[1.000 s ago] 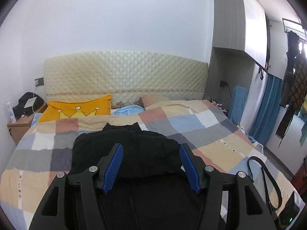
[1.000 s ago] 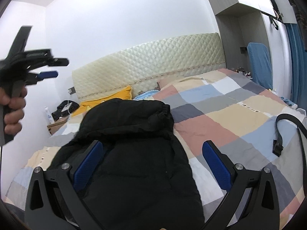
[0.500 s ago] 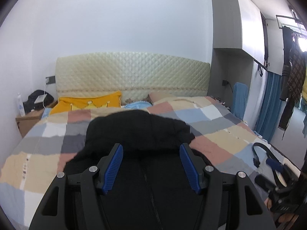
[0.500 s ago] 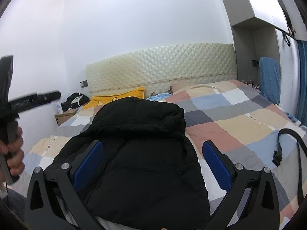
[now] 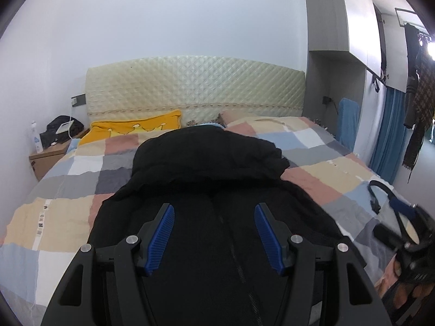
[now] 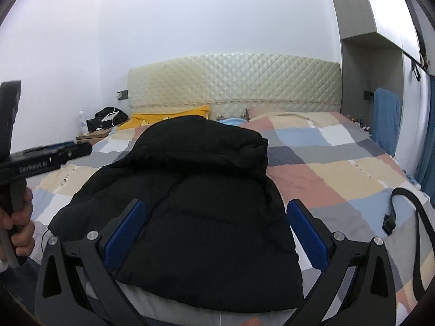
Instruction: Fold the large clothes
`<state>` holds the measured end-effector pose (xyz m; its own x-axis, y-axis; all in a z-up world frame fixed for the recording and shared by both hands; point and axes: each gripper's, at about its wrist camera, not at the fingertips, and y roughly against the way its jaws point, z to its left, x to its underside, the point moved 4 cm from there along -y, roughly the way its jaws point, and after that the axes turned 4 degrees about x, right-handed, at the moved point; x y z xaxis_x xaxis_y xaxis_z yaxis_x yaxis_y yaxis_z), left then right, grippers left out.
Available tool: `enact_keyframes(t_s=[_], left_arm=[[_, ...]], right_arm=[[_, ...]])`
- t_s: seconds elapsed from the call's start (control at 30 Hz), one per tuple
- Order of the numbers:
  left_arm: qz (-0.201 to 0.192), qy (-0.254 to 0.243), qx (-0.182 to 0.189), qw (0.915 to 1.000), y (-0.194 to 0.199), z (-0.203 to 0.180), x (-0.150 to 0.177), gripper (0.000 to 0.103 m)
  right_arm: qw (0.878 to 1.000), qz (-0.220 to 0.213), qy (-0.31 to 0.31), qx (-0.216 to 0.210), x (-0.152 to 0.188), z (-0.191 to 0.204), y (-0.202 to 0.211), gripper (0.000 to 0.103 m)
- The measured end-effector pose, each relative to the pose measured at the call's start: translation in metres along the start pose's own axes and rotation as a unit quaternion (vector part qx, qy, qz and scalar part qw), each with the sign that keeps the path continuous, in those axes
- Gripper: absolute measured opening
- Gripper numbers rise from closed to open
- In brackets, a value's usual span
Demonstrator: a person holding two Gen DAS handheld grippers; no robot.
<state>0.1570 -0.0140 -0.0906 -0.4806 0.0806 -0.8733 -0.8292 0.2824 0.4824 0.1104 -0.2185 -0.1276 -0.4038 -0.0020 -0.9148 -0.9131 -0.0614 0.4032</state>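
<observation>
The black puffy hooded jacket [image 6: 190, 203] is hiding the pillows behind it; left gripper [image 5: 214, 235] and right gripper [image 6: 214, 233] are hovering spread, empty.

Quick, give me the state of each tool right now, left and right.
Left tool: open, empty, above the black puffer jacket.
Right tool: open wide, holding nothing, over the jacket's near part.

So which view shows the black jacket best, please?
The right wrist view: the jacket shows almost whole there, with hood, zipper and near hem on the bed. In the left wrist view the jacket fills the lower frame, and the gripper covers its near part.
</observation>
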Motion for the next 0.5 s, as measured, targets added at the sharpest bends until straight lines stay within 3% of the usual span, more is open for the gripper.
enact_keyframes(t_s=[0.17, 0.33, 0.5], left_arm=[[0.029, -0.005, -0.017, 0.9994, -0.009, 0.009, 0.019, 0.061], [0.053, 0.01, -0.03, 0.9981, -0.019, 0.024, 0.026, 0.061], [0.049, 0.026, -0.031, 0.998, -0.016, 0.035, 0.026, 0.061]], right_arm=[[1.0, -0.009, 0.011, 0.006, -0.001, 0.004, 0.002, 0.103], [0.999, 0.023, 0.004, 0.022, 0.004, -0.003, -0.013, 0.103], [0.997, 0.067, -0.015, 0.027, 0.012, -0.014, -0.032, 0.103]])
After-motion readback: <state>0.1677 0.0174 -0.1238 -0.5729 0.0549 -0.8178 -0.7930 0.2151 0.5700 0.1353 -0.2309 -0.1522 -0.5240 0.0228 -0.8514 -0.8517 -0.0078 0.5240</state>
